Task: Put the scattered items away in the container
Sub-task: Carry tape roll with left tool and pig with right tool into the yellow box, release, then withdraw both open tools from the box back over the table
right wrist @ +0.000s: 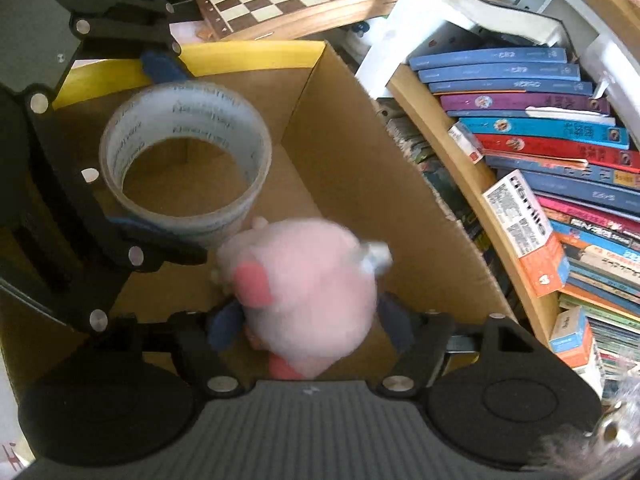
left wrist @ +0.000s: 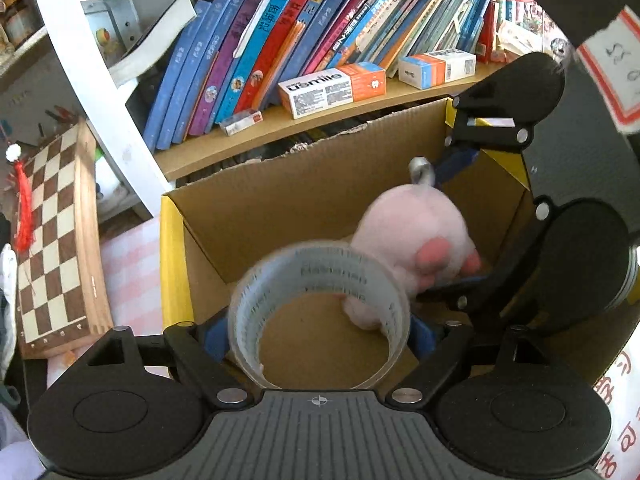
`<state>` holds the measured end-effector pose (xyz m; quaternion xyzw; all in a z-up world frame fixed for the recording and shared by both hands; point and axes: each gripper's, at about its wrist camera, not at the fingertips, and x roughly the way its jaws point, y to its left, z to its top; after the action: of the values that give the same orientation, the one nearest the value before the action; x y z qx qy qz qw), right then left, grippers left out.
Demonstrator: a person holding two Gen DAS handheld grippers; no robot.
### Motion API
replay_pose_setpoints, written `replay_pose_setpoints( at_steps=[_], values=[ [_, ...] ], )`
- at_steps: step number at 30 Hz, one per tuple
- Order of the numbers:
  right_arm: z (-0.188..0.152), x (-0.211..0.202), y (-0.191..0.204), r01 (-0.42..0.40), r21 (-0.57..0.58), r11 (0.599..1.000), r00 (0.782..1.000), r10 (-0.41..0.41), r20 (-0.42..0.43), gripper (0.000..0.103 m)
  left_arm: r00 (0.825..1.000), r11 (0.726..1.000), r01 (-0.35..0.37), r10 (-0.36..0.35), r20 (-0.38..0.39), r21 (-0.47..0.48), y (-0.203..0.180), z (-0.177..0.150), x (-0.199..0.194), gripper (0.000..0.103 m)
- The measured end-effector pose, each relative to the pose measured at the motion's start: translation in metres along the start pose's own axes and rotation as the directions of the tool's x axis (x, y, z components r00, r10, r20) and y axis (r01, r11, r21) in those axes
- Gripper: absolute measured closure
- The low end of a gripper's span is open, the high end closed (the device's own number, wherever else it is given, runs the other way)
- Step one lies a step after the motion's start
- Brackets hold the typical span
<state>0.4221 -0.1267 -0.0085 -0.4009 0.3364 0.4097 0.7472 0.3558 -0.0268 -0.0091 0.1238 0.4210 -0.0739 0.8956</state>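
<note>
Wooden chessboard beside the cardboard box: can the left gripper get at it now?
Probably not yet: the left gripper is closed on a clear tape roll over the brown cardboard box; the wooden chessboard lies uncovered beside it.

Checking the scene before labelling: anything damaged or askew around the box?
Yes. The cardboard box's back wall has a ragged, torn top edge below the shelf. On the bookshelf, the books lean steeply instead of standing upright, and one book lies slanted across their ends.
</note>
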Motion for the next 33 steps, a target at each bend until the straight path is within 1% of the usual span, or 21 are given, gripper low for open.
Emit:
replay_pose_setpoints(
  at_steps=[2,6,12,13,15,19,21,25,30,31,33],
  values=[
    [0.000,-0.006,0.000,0.004,0.003,1.000,1.000,-0.004,0.010,0.027,1.000,1.000,-0.006,0.006,0.021,0.002,0.000,-0.001,-0.005,0.013],
    [-0.001,-0.021,-0.004,0.018,0.022,1.000,0.999,-0.019,0.047,0.023,0.998,1.000,-0.003,0.004,0.062,-0.007,0.001,0.000,-0.019,0.013],
    [-0.005,-0.050,-0.015,0.030,0.134,0.991,0.991,-0.046,0.125,0.020,0.991,0.999,-0.020,0.024,0.135,-0.029,-0.001,0.000,-0.050,0.011],
    [-0.006,-0.056,-0.017,0.031,0.155,0.987,0.989,-0.053,0.140,0.020,0.989,0.999,-0.020,0.025,0.149,-0.035,-0.002,0.000,-0.056,0.011],
    [-0.011,-0.070,-0.017,0.034,0.194,0.980,0.981,-0.069,0.180,0.016,0.983,0.998,-0.025,0.035,0.179,-0.055,-0.003,-0.002,-0.069,0.008],
    [-0.025,-0.099,-0.015,0.009,0.281,0.960,0.962,-0.086,0.261,0.016,0.971,0.994,-0.019,0.045,0.236,-0.111,-0.003,-0.010,-0.096,0.007],
    [-0.032,-0.112,-0.012,-0.008,0.330,0.944,0.952,-0.093,0.290,0.016,0.966,0.989,-0.020,0.056,0.252,-0.144,-0.003,-0.017,-0.108,0.007],
    [-0.046,-0.133,-0.002,-0.036,0.412,0.910,0.935,-0.114,0.334,0.015,0.962,0.973,-0.025,0.085,0.259,-0.227,-0.001,-0.034,-0.124,0.006],
    [-0.065,-0.157,0.018,-0.085,0.501,0.861,0.909,-0.138,0.393,0.012,0.958,0.927,-0.009,0.116,0.264,-0.375,0.002,-0.067,-0.139,0.006],
    [-0.069,-0.161,0.024,-0.086,0.516,0.853,0.905,-0.150,0.399,0.011,0.956,0.921,-0.008,0.121,0.266,-0.391,0.002,-0.073,-0.142,0.006],
    [-0.077,-0.170,0.039,-0.068,0.545,0.836,0.895,-0.190,0.403,0.011,0.954,0.918,-0.016,0.133,0.270,-0.396,0.001,-0.086,-0.146,0.006]
  ],
)
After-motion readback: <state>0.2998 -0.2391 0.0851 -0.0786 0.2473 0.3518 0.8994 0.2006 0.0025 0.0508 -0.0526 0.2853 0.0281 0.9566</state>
